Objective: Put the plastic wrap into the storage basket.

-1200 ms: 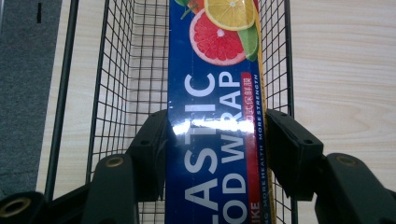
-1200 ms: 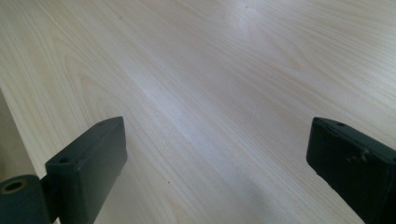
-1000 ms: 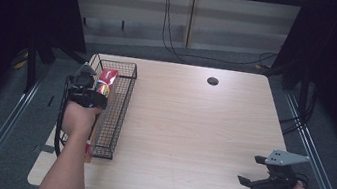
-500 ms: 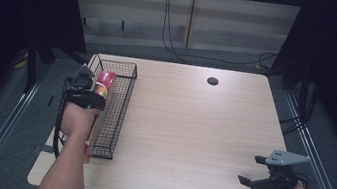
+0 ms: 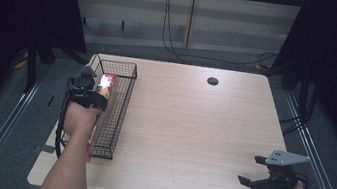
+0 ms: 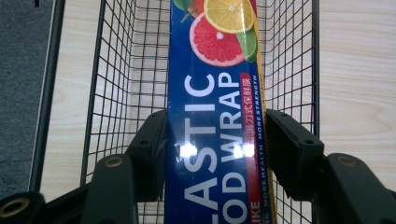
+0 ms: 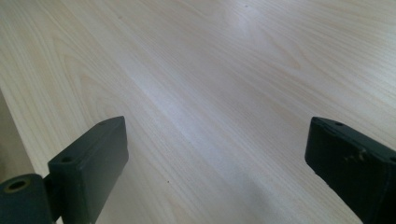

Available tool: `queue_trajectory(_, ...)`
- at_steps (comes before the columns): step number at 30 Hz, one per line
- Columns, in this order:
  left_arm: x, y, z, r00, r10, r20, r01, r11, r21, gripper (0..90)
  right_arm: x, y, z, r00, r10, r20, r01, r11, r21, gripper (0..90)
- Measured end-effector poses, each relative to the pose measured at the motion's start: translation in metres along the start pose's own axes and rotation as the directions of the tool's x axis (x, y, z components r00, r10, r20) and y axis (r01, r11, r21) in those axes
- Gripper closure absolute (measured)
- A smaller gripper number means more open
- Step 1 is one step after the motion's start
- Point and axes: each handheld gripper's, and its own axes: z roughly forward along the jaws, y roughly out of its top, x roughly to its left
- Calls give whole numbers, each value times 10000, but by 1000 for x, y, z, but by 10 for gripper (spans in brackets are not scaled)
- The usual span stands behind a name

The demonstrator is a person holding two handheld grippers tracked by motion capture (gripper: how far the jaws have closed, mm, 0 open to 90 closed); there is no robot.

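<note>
- Left gripper [image 6: 212, 140]: both jaws press the long sides of the box [image 6: 215, 116] of plastic wrap, clamped on it. In the left gripper view the box runs up the centre of the frame, blue with citrus fruit printed at its top.
- Change: against the two earlier high views, the box end looks slightly shifted at the left of the frame; the left hand [image 5: 79, 117] hardly moves. The grip is unchanged.
- Meaning: judged from this, the box is either being settled into the basket [image 5: 120, 117] or about to be lifted out; the pictures do not decide which. No release has begun.
- Box position: in the high view the box [image 5: 107, 85] sits left of centre, within the basket's outline, its bright end toward the far rim. Whether it rests on the wire floor cannot be told.
- Basket: black wire, long and narrow, near the table's [image 5: 191, 128] left edge.
- Right gripper [image 5: 258, 171]: at lower right of the high view, jaws wide apart and empty; its own view has bare wood between the jaws.
- Count: two grippers, two hands, one box, one basket, one table, one dark grommet [image 5: 212, 81] at upper centre of the tabletop.
</note>
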Motion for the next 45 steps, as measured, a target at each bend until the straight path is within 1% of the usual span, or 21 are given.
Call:
queue_trajectory(1, 0, 0, 1, 10000, -59, 5, 59, 10000, 2, 439, 0, 0, 0, 10000, -40, 3, 40, 10000, 12, 61)
queue_trajectory(2, 0, 0, 1, 10000, -3, 27, 3, 10000, 42, 439, 0, 0, 0, 10000, -42, -33, 42, 10000, -3, 61)
queue_trajectory(3, 0, 0, 1, 10000, -38, 72, 38, 10000, 74, 438, 0, 0, 0, 10000, -36, 2, 36, 10000, 17, 61)
queue_trajectory(5, 0, 0, 2, 10000, -84, 8, 83, 9999, 95, 438, 0, 0, 0, 10000, 5, 0, -5, 10000, 14, 61)
queue_trajectory(10, 1, -1, 4, 9998, -184, 59, 183, 9997, 162, 437, 0, 0, 0, 10000, -24, -2, 24, 10000, 13, 61)
queue_trajectory(12, 3, 0, 4, 9998, -181, 102, 179, 9997, 191, 437, 0, 0, 0, 10000, -32, -10, 32, 10000, 19, 61)
queue_trajectory(16, 4, 0, 4, 9998, -211, -30, 211, 9995, 223, 436, 0, 0, 0, 10000, 0, -35, 0, 10000, 5, 61)
queue_trajectory(19, 5, -1, 4, 9998, -223, 2, 223, 9994, 268, 436, 0, 0, 0, 10000, 8, -29, -8, 10000, -25, 61)
queue_trajectory(20, 5, -1, 4, 9995, -304, -5, 304, 9992, 262, 435, 0, 0, 0, 10000, 8, -36, -8, 10000, -17, 61)
queue_trajectory(22, 5, -1, 5, 9994, -336, -15, 336, 9989, 311, 435, 0, 0, 0, 10000, -2, -58, 2, 10000, 4, 61)
queue_trajectory(23, 6, -1, 5, 9997, -227, -43, 228, 9992, 337, 435, 0, 0, 0, 10000, -14, -51, 14, 10000, 6, 61)
queue_trajectory(25, 6, -1, 6, 9997, -242, -50, 244, 9990, 365, 434, 0, 1, 0, 10000, -25, -15, 25, 10000, 35, 61)
queue_trajectory(27, 6, -2, 6, 9996, -255, -76, 257, 9990, 374, 435, 0, 0, 1, 10000, -20, -84, 21, 10000, 14, 61)
queue_trajectory(29, 7, -2, 7, 9993, -349, -109, 352, 9987, 361, 434, 0, 0, 1, 10000, -31, -93, 31, 10000, 20, 61)
queue_trajectory(30, 7, -3, 8, 9989, -471, -77, 474, 9983, 330, 434, 1, 0, 1, 10000, -25, -90, 25, 10000, 29, 61)
queue_trajectory(34, 7, -3, 8, 9988, -477, -73, 479, 9983, 330, 433, 1, 0, 1, 10000, -37, -42, 37, 10000, 50, 61)
queue_trajectory(35, 6, -3, 8, 9984, -554, -61, 556, 9979, 323, 433, 1, 0, 1, 10000, -40, -39, 41, 10000, 49, 61)
queue_trajectory(36, 7, -3, 7, 9989, -452, -88, 455, 9984, 338, 433, 1, 0, 1, 10000, -40, -45, 40, 10000, 54, 61)
queue_trajectory(41, 6, -3, 8, 9991, -387, -166, 392, 9987, 326, 431, 1, 0, 1, 10000, -30, -22, 31, 10000, 83, 61)
queue_trajectory(44, 7, -3, 8, 9989, -459, -129, 463, 9984, 319, 428, 1, 1, 1, 10000, -51, -44, 52, 10000, 64, 61)
queue_trajectory(45, 7, -3, 8, 9985, -540, -53, 541, 9980, 318, 426, 1, 1, 1, 10000, -55, -28, 55, 10000, 67, 61)
